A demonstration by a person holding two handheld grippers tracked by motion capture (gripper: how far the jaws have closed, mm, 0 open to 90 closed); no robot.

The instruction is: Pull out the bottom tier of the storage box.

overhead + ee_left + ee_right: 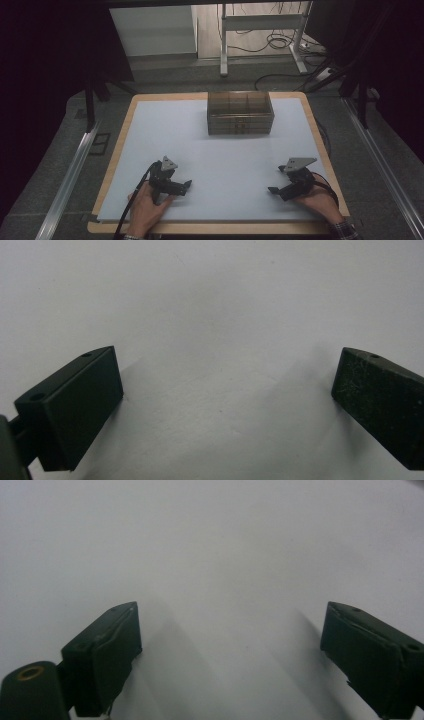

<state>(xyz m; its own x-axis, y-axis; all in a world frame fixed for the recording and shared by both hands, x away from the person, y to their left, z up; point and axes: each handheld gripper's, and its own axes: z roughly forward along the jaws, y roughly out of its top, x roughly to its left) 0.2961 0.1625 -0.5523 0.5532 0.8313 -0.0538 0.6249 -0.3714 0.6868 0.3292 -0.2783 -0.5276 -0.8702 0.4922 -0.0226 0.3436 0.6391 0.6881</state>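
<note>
lying well beyond both spread, empty grippers, left gripper (187, 186) and right gripper (272, 190): compartment box (240, 113).

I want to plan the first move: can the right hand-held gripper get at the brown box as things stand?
Probably yes. Bare white sheet lies between the right hand-held gripper and the brown box, and its jaws stand open with nothing between them.

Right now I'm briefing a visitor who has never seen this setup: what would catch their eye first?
First the dark, see-through plastic box with compartments, standing alone at the far middle of the pale sheet that covers the wooden table. Then the two black hand-held grippers near the front edge, the left gripper and the right gripper, tips facing each other. Each has its fingers spread wide over bare sheet, holding nothing.
</note>
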